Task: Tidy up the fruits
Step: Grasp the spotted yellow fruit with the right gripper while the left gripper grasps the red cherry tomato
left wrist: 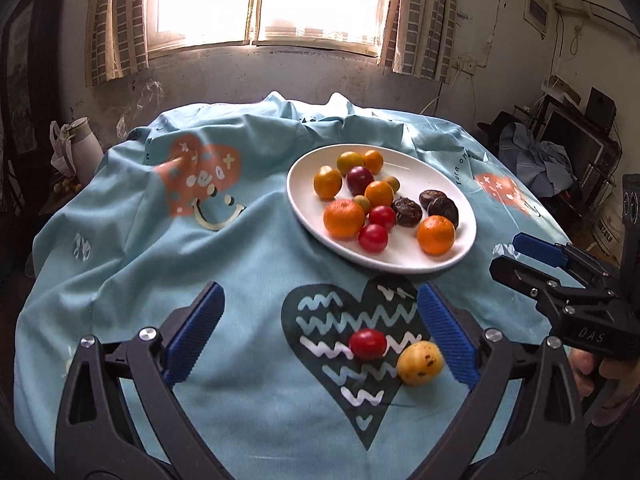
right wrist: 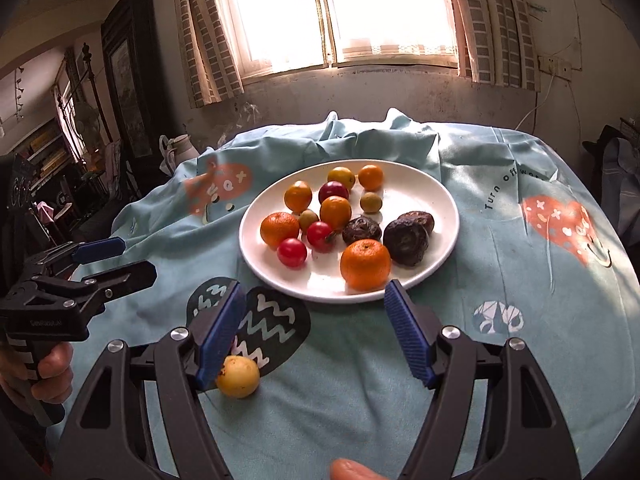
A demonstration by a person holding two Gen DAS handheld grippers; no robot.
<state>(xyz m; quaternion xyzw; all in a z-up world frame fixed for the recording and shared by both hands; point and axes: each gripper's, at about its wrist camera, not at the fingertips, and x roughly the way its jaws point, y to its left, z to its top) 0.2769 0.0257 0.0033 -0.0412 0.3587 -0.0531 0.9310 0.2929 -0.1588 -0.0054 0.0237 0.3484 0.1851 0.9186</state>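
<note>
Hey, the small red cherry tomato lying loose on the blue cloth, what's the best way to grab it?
Grip the small red cherry tomato across its short middle, coming from above with the open left claw. It lies lengthwise left to right on the dark heart print, so rolling the claw a quarter turn would put the pads on its long flanks. The yellow speckled fruit sits close on its right, so keep that pad clear.
</note>
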